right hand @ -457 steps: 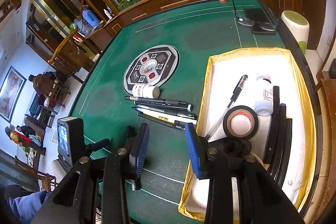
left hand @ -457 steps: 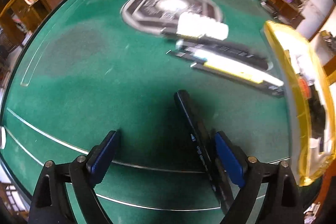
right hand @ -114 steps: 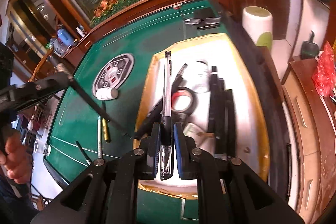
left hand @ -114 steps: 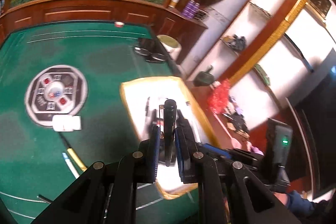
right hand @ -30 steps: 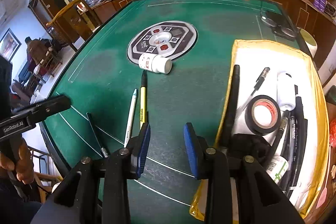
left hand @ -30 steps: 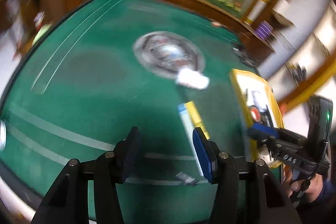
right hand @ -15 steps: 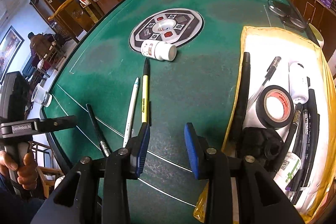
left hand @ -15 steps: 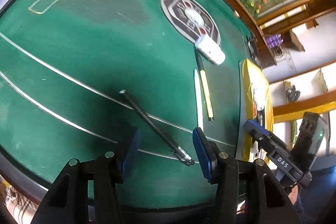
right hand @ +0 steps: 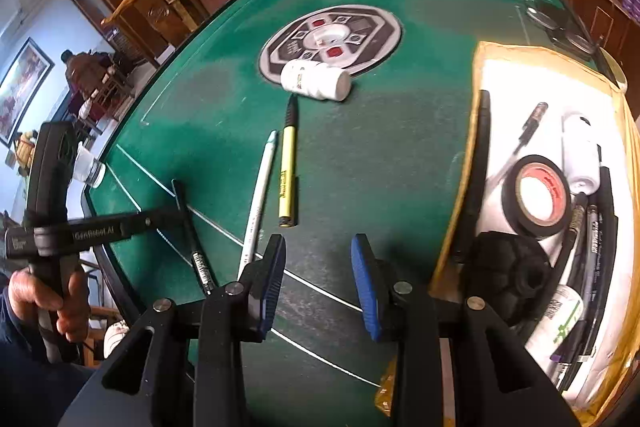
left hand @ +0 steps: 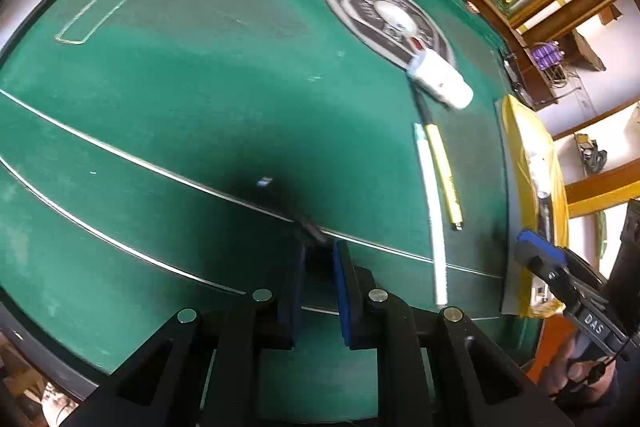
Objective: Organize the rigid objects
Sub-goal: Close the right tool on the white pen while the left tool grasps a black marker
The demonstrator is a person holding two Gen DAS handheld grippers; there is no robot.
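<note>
Green felt covers the table (right hand: 360, 155), where the left gripper (left hand: 318, 259) has its fingers pressed together on a black pen (right hand: 192, 235) lying near the table's left edge. The right gripper (right hand: 318, 283) hovers with fingers apart over bare felt, between a white pen (right hand: 258, 195) beside a yellow pen (right hand: 287, 171) and the yellow-rimmed tray (right hand: 480, 75) at the right edge. A white bottle (right hand: 316, 81) lies on its side near the table's middle.

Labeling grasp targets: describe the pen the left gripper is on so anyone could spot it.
On the green table, left of the yellow tray, three pens lie. The black pen lies nearest the table edge, crossing the white lines, apart from the white pen and yellow pen.
</note>
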